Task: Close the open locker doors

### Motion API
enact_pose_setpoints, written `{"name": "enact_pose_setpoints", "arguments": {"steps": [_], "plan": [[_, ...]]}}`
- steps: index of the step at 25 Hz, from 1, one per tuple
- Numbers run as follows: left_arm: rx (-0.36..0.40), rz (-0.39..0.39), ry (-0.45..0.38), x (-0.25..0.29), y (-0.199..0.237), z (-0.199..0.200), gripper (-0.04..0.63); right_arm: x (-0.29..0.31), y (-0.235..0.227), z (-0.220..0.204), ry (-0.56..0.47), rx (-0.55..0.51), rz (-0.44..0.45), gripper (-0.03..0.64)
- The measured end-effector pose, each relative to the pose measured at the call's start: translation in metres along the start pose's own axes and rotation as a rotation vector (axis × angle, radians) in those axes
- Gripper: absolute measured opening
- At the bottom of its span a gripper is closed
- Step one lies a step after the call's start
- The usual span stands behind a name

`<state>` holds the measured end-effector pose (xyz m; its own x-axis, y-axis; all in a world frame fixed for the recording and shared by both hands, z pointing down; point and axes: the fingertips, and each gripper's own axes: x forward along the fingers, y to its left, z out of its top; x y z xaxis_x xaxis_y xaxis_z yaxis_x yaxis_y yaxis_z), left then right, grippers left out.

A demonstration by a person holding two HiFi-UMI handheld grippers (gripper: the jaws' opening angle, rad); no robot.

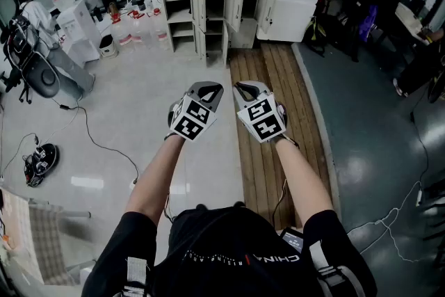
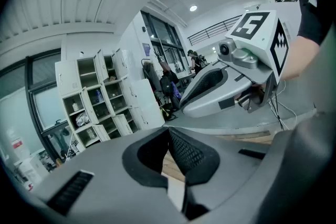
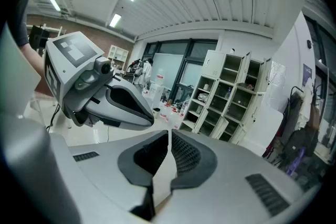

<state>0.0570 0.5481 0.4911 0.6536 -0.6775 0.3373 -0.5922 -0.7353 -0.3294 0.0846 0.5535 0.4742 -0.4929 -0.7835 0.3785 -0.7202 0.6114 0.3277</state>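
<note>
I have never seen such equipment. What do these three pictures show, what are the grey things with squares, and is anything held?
A person wears a head camera; the head view looks forward and down from it. The person holds two grey two-jaw tools: the left gripper and the right gripper. The squared cubes belong to them. The other two pictures come from cameras on each gripper, looking along its jaws. Both are closed and empty. Ahead stand white lockers with several open doors.
</note>
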Motion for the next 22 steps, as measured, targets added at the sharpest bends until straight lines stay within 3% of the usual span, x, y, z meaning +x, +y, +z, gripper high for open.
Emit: {"name": "enact_pose_setpoints", "arguments": {"steps": [10, 22], "plan": [[-0.012, -0.02, -0.026, 0.006, -0.01, 0.008, 0.02, -0.01, -0.008, -0.006, 0.005, 0.015, -0.018, 0.046], [-0.032, -0.037, -0.036, 0.01, -0.016, 0.018, 0.02, -0.016, -0.023, -0.006, -0.066, 0.071, -0.03, 0.046]]}}
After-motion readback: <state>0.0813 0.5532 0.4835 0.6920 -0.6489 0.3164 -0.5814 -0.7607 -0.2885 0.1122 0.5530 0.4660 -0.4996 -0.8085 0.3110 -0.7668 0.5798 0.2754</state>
